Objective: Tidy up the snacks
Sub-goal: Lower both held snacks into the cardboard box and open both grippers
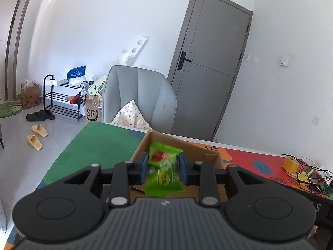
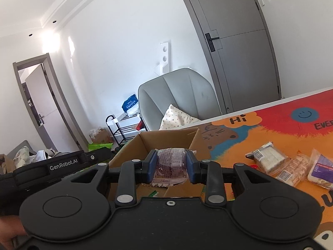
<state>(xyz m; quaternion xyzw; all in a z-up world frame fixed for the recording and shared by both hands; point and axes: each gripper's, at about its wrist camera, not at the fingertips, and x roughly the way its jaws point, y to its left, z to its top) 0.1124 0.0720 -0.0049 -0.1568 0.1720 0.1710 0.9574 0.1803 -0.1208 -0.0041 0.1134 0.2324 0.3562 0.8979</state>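
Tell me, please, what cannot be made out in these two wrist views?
- Left wrist view: the green snack packet is motion-blurred; its print is unreadable.
- Both views: the open brown cardboard box floor is mostly hidden by the grippers and their packets.
- Right wrist view: the clear-wrapped brownish snack pack label is too small to read.
- Right wrist view: the wrapped snacks on the mat run off the right edge.

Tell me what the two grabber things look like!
Both are black plastic. The left gripper and right gripper have blue pads on their jaws, silver rivets, round discs, and a ribbed grey body. White "GenRobot.AI" lettering marks the left one's side.
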